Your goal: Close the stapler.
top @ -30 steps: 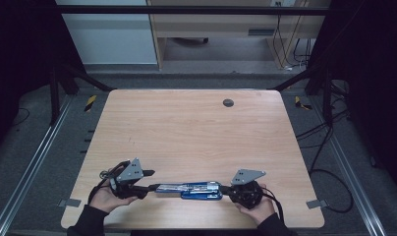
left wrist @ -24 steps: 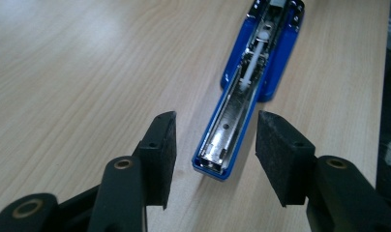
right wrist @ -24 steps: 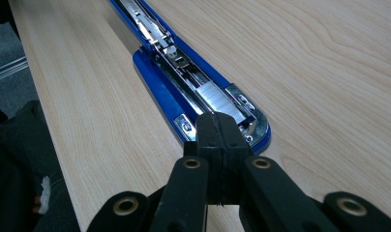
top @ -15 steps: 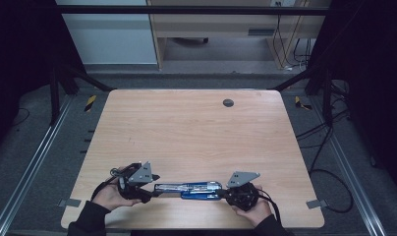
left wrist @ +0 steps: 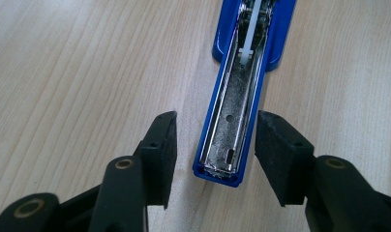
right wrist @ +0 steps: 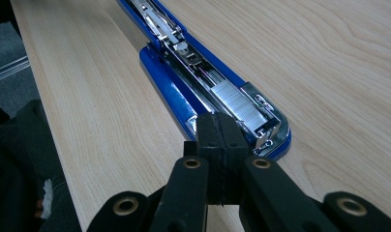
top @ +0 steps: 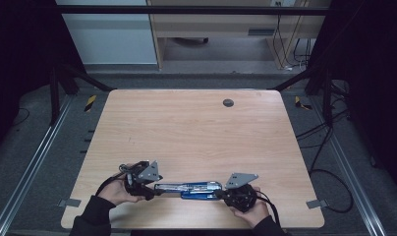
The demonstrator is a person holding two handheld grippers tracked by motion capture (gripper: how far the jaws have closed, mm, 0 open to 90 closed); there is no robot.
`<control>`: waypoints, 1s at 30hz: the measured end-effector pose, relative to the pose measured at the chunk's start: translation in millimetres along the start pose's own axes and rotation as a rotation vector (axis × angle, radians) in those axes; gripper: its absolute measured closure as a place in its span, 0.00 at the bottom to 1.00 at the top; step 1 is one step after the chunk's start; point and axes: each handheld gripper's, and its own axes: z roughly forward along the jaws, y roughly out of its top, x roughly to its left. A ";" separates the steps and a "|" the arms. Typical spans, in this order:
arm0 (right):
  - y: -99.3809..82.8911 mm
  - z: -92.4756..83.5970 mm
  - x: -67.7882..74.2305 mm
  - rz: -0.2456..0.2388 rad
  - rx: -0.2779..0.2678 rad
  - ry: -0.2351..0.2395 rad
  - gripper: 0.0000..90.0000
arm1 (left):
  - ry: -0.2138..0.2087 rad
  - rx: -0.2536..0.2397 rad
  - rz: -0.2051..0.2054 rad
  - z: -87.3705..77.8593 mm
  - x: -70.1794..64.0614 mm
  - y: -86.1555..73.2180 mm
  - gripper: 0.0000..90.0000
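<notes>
While the blue stapler (top: 191, 188) lies folded open flat near the bottom edge of the table (top: 196, 128), a gripper waits at each of its ends.

At lower left of the high view the left gripper (top: 148, 188) brackets the stapler's upper arm: in the left gripper view the pads (left wrist: 162, 145) stand either side of that blue tip with a gap on both sides, so nothing is clamped; the jaws have just been closing a little around it, probably to take hold and fold the arm back. At lower right the right gripper (right wrist: 218, 145) has its jaws pressed together on nothing, its tip just short of the end where the strip of staples (right wrist: 239, 107) sits in the channel, seemingly placed to steady the base.
</notes>
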 end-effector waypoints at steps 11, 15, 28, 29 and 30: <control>-4.2 6.9 -1.3 0.004 0.029 -0.002 1.00 | -0.030 0.032 0.018 8.0 0.9 2.4 0.61; -4.3 8.1 -2.4 0.010 0.023 -0.007 1.00 | -0.043 0.040 0.019 10.2 1.9 2.5 0.62; -2.5 12.1 -2.1 0.002 0.009 -0.014 1.00 | -0.064 0.073 0.049 15.1 2.6 5.6 0.66; -2.6 12.2 -2.3 -0.001 0.008 -0.015 1.00 | -0.066 0.079 0.055 15.2 2.9 6.3 0.66; -2.6 11.9 -2.2 -0.002 0.011 -0.017 1.00 | -0.068 0.083 0.059 15.6 3.1 6.6 0.66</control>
